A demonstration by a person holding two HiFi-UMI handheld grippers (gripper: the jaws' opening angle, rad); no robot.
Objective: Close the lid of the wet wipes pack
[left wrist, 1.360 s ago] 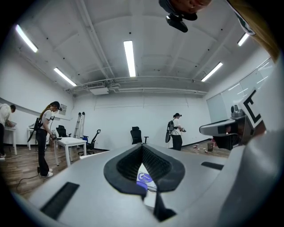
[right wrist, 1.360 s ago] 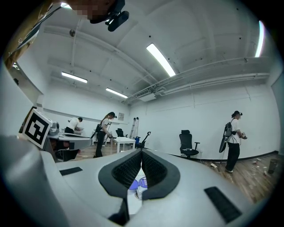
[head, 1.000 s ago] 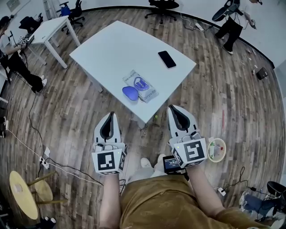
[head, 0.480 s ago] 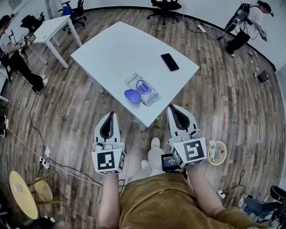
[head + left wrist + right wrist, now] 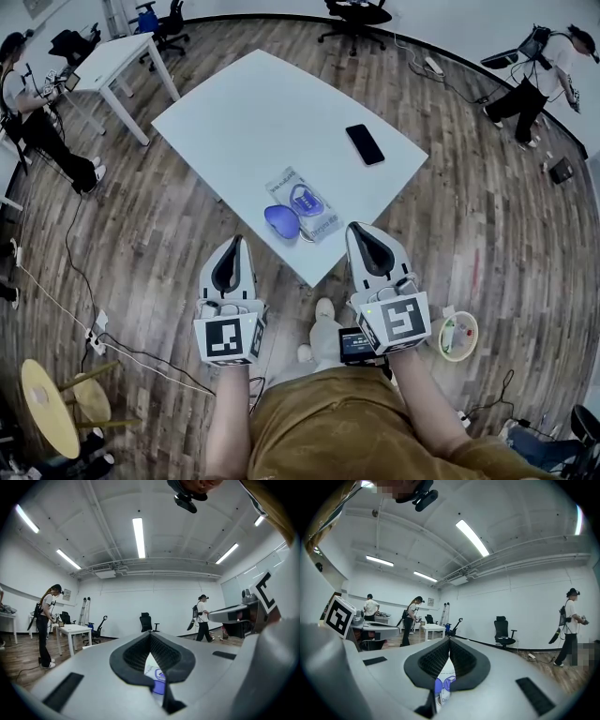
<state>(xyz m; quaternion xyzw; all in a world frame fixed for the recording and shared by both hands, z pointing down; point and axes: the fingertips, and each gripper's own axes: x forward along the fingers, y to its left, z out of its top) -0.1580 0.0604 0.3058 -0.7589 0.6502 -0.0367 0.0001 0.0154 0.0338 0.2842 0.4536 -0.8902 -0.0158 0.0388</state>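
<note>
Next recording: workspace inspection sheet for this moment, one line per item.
Surface: white table on a wood floor.
Job's things: wet wipes pack near the table's near corner, blue lid flipped open.
Clutter: black phone on the table.
Grippers: left gripper and right gripper shut, holding nothing, either side of that corner.
Cables: cable across the floor to a power strip.
Surroundings: second table, office chair, yellow stools, seated person, standing person.

We wear a mustard top (image 5: 328, 422). Our left gripper (image 5: 233, 242) and right gripper (image 5: 357, 229) are white shells with black ribbed jaws, a black-and-white marker cube (image 5: 228, 337) on each.
</note>
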